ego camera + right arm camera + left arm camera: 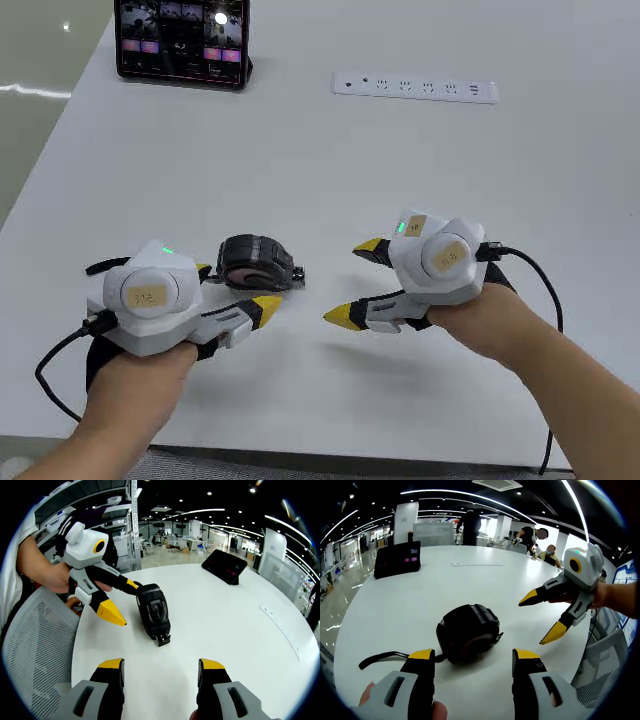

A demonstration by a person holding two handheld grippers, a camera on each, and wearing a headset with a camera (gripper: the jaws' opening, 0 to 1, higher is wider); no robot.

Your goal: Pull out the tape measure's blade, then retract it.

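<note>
Wide white desk [300, 150], matte and bare across most of its top, rounded at the near edge. On it, close to the person: a black tape measure [255, 262] [470, 632] [154, 611], lying on its flat side, blade wound in, end hook at the case mouth and turned toward the right gripper. Dark wrist strap [380, 658] trailing from the case across the desk.

Left gripper [235, 287] [474, 655] [127, 604] – jaws spread apart, yellow tips either side of the case's near end, nothing clamped; far tip right at the case, contact not clear. Right gripper [348, 282] [535, 621] [161, 664] – jaws likewise wide apart and holding nothing, facing the tape measure from a short way off, above bare desk.

At the far edge, a dark tablet [182, 42] [397, 559] [225, 566] propped up, screen lit. Near it, a white power strip [415, 88] [280, 627] lying flat. Grey mesh chair [35, 645] beside the desk.

Around all this, a large open office: dark ceiling with long light strips, glossy floor, more desks, people seated in the background.
</note>
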